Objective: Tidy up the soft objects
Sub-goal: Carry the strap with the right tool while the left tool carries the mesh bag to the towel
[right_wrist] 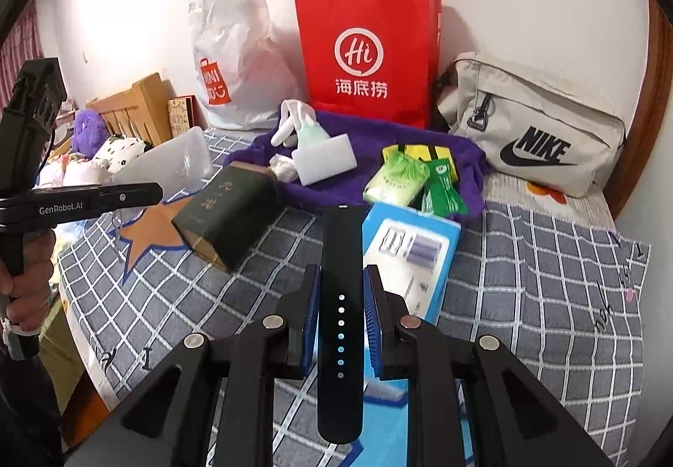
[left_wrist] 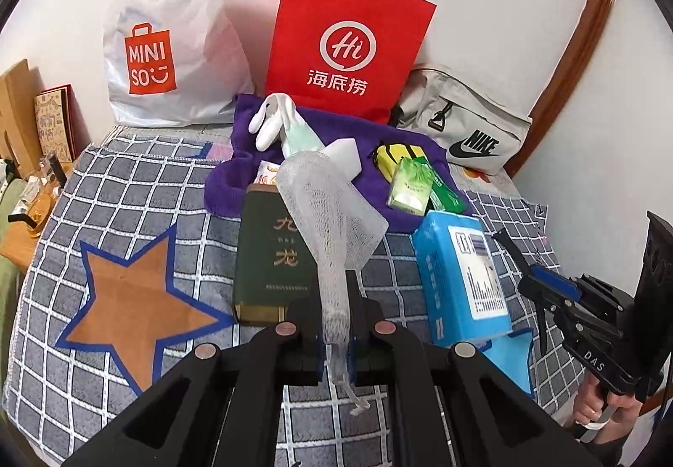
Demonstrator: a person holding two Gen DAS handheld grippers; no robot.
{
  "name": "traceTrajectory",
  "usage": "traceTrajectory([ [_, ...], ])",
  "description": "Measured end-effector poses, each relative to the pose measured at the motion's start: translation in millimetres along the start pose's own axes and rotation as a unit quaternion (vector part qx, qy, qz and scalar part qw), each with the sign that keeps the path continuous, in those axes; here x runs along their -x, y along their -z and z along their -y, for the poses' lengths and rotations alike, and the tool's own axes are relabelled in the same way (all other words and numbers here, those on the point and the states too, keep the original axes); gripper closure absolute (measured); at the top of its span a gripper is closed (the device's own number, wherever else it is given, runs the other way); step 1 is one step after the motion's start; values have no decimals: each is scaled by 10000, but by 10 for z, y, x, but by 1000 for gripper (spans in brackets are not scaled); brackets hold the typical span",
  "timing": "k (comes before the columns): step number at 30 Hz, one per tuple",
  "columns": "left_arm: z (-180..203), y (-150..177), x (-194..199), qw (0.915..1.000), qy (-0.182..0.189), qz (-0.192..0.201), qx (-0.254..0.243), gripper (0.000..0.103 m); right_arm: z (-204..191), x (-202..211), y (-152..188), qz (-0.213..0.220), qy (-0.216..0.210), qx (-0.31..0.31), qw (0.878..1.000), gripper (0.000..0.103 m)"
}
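1. Left gripper (left_wrist: 336, 334) is clamped on the white mesh foaming net (left_wrist: 332, 223), raised above the dark green box (left_wrist: 273, 256); behind lies the purple towel (left_wrist: 319, 126).
2. Right gripper (right_wrist: 340, 319) is clamped on a black watch strap (right_wrist: 340, 324), over the blue box (right_wrist: 414, 256) on the checked bedsheet (right_wrist: 547, 277).

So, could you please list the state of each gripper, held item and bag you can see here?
left gripper: shut on the white mesh pouch
right gripper: shut on the black watch strap
red paper bag: upright against the wall
Nike bag: lying on the bed, zipped
dark green box: closed, lying flat
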State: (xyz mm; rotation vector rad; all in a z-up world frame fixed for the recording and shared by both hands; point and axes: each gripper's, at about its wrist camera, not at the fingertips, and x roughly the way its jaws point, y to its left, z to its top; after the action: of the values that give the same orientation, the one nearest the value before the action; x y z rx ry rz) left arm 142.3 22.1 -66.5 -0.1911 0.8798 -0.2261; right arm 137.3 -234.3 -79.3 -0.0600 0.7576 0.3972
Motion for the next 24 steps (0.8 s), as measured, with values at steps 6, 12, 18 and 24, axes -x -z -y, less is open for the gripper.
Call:
traceTrajectory([
  [6, -18, -184, -71, 10000, -22, 27, 37, 95, 112, -103, -209, 54, 34, -71, 10000, 83],
  [12, -36, -335, -172, 10000, -48, -14, 71, 95, 261, -217, -429, 120, 63, -157, 9998, 83],
  [18, -70, -458, -263, 9999, -109, -7, 93, 95, 419, -375, -640, 155, 118, -234, 9995, 83],
  [24, -134, -598, -395, 9997, -171, -54, 145, 95, 544, -503, -833, 235, 145, -302, 9992, 83],
])
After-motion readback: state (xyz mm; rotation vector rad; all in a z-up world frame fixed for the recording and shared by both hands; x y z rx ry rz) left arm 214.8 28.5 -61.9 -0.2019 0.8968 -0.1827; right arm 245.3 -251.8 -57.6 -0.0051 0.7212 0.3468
